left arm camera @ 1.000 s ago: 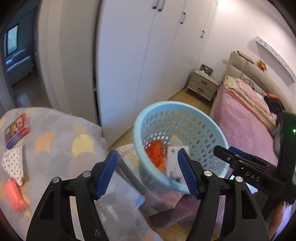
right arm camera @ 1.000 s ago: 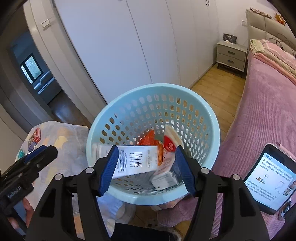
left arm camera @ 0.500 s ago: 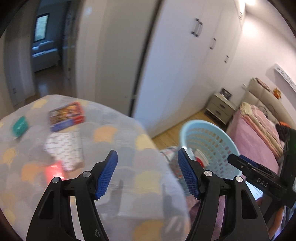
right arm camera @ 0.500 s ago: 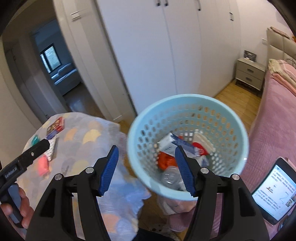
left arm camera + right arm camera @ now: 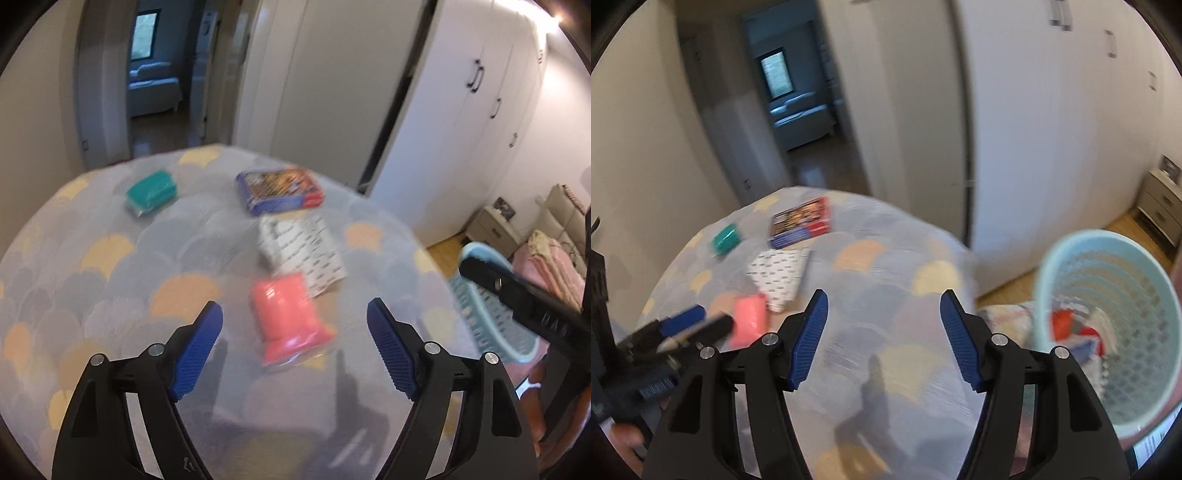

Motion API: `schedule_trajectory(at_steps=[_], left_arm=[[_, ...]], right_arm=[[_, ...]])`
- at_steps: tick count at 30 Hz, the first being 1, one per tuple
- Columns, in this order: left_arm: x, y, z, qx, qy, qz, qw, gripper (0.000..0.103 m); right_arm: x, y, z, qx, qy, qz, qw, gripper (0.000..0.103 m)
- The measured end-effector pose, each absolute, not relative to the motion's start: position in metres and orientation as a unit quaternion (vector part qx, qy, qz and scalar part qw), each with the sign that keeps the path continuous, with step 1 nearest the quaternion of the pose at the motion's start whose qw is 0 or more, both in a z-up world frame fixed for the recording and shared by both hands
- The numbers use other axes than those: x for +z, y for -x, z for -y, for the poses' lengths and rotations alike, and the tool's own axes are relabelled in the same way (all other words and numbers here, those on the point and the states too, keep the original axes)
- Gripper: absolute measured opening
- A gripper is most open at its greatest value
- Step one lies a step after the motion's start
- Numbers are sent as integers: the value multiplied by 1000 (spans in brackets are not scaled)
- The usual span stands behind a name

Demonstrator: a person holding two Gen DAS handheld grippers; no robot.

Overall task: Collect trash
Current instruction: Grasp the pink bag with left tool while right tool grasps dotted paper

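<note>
A pink packet (image 5: 288, 317) lies on the round table (image 5: 110, 280) just ahead of my left gripper (image 5: 295, 350), whose jaws are opening with nothing between them. Behind it lie a white spotted packet (image 5: 301, 251), a blue and red box (image 5: 279, 190) and a teal packet (image 5: 151, 192). My right gripper (image 5: 882, 339) is open and empty over the table (image 5: 894, 332). The light blue basket (image 5: 1108, 332) with trash inside stands at the right. The pink packet (image 5: 750, 321) shows beside the left gripper (image 5: 690, 325).
The table wears a grey cloth with yellow and orange scallops. White wardrobe doors (image 5: 461, 110) stand behind, an open doorway (image 5: 790, 103) leads to another room. A pink bed (image 5: 550, 266) and a nightstand (image 5: 1161, 206) are at the right.
Both grippers swung left, from over the basket to over the table. The left jaws spread wider. The basket went from centre to the right edge of both views.
</note>
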State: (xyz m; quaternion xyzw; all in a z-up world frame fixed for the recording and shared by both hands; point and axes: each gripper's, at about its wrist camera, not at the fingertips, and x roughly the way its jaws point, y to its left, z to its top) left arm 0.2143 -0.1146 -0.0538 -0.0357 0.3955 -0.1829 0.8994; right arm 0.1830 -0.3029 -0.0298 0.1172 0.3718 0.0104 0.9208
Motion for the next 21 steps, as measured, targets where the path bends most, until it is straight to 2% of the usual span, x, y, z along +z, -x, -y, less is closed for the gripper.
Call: schedule_trajectory(at_steps=[4,7,12,13,21], left_arm=[[-68,-226,117,-173,28,-416,892,79],[-73,-232,125,-167,10,-420,892,76],[-78,-232,126,-161,1,-420,893,57],[-77,-231,125,-163,0,-419,893,49],[-71,-223,90,-133,27,-407,903,46]], right_arm=[[-34,-212,276,45,-103,-385,916,48],[-34,-229,267,65,-109,-395,910,46],[-42,-248,254,75,-102,-405,905,45],[-44,-251,252,76,-103,-409,904,45],[-67,-266,233,92,-109,-427,893,45]])
